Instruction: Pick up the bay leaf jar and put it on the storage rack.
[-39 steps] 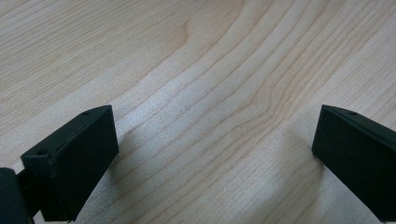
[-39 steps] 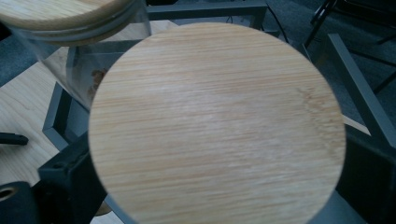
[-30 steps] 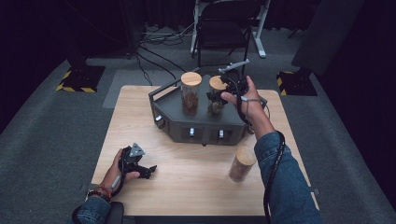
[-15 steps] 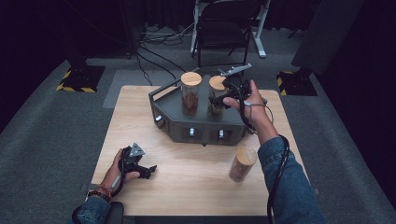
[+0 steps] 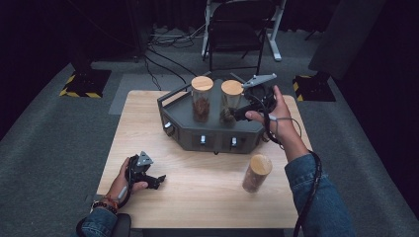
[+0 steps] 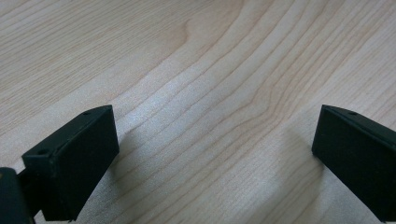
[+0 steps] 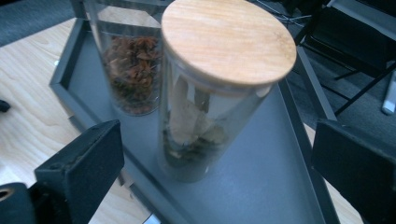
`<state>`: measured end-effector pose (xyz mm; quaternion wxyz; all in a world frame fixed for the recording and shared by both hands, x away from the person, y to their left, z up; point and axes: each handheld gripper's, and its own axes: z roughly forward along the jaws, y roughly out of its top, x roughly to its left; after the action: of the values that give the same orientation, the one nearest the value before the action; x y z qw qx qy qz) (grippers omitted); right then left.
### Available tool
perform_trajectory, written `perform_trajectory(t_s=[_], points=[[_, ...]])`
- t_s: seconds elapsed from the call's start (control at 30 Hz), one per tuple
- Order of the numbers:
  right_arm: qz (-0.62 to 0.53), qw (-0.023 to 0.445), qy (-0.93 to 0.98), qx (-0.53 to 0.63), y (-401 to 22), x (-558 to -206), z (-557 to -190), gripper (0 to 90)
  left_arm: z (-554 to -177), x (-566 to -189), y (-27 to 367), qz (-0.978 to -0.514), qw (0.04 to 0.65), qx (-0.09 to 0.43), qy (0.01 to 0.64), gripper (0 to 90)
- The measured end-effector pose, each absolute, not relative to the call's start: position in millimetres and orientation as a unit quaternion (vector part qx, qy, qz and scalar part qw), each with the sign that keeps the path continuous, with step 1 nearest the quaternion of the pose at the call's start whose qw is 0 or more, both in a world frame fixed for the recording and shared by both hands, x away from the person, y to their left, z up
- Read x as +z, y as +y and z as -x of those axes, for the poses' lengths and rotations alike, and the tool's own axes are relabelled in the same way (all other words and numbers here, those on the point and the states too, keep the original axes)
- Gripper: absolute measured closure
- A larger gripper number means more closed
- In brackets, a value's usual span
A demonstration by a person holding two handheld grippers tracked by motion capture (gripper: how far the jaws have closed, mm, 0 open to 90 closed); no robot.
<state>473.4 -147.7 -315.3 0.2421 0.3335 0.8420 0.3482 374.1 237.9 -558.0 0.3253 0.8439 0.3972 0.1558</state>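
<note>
We see the right gripper point(image 7: 212, 172), jaws spread, facing a wood-lidded jar point(image 7: 210, 93) in the grey tray point(image 7: 280, 186) (second jar point(image 7: 128, 70) behind); left gripper point(image 6: 212, 154) spread over bare table point(image 6: 210, 70).

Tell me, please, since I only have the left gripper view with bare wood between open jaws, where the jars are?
Observer: Two lidded jars stand on a dark tray at the table's far side; a third jar stands alone on the wood near the person's right arm.
Operator: Is the right gripper near any of them?
Observer: Yes, the right gripper has its jaws open either side of the right-hand tray jar, not touching it.
Operator: What is in that jar?
Observer: Pale pieces over darker bits at the bottom; the left-hand tray jar beside it holds reddish-brown dried material.
</note>
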Motion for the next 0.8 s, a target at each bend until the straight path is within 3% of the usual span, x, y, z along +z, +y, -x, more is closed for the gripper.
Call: perform_trajectory(t_s=[0.8], points=[[-0.281, 0.218, 0.853, 0.382, -191.6, -334.0, -397.7, 2.7, -374.2, -558.0, 238.0, -0.844, 0.325, 0.156, 0.397, 0.2]])
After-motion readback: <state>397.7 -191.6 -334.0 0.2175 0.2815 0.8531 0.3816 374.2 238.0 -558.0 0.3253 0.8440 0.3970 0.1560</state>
